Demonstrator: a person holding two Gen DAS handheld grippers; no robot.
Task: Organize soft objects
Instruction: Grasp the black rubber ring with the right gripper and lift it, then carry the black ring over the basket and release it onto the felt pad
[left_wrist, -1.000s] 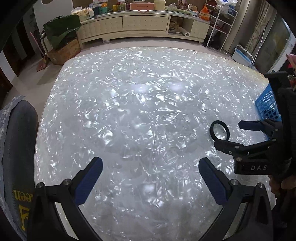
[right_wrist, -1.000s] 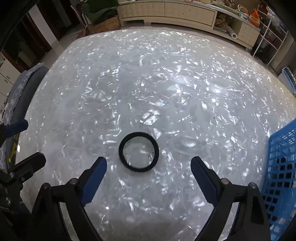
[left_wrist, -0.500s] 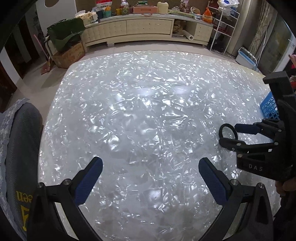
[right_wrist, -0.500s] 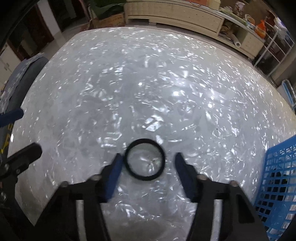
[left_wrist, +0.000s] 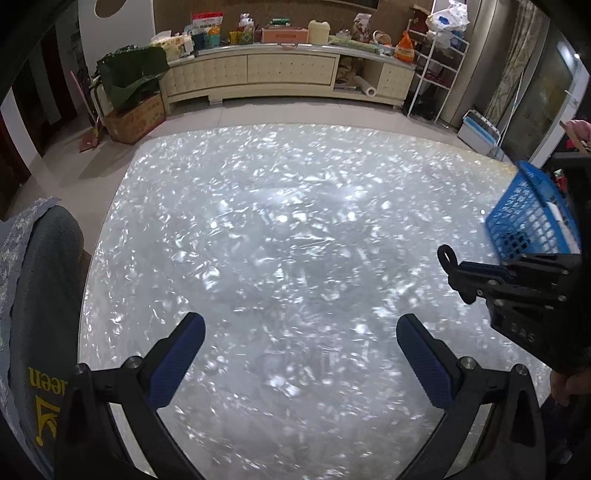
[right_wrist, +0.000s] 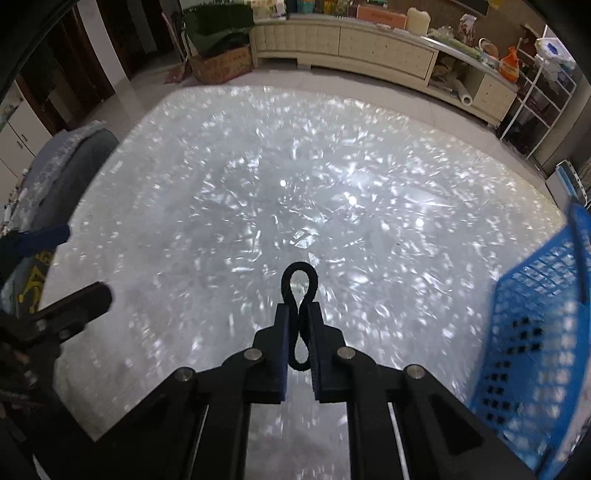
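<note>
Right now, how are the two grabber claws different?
The right gripper is squeezed shut on the black hair tie, pinching it into a figure eight. The left gripper is wide open and holds nothing. The right one is beside the blue basket; the left one is farther away. Both have blue pads on black fingers.

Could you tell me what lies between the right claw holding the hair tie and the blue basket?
Only bare table shows in the right wrist view between the right claw, shut on the black hair tie, and the blue basket.
</note>
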